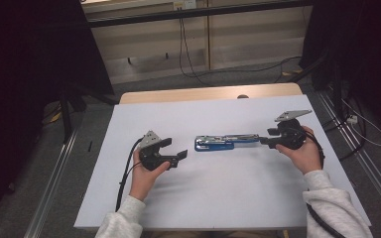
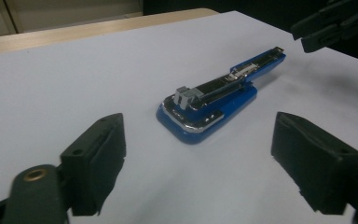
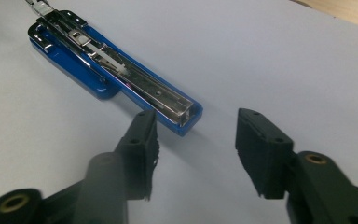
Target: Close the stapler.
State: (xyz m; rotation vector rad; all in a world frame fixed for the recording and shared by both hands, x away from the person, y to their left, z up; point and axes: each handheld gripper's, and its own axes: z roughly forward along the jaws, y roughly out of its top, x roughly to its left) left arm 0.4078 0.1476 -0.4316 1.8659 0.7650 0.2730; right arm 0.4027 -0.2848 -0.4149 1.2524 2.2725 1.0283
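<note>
High view: the blue stapler (image 1: 223,142) lies opened flat mid-counter (image 1: 218,198) between both grippers; left gripper (image 1: 178,157) and right gripper (image 1: 264,141) stand with jaws apart, clamping nothing; align each with its stapler end before clamping.

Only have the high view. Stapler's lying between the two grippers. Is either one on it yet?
Observer: No. In the right gripper view the right gripper has open jaws just short of the stapler's narrow end, nothing between them.
Operator: And the left?
Observer: The left gripper is open too, with a bare strip of table between it and the stapler's wide blue end.
Operator: Stapler closed?
Observer: No, opened out flat; the metal staple channel faces up in the right gripper view.
</note>
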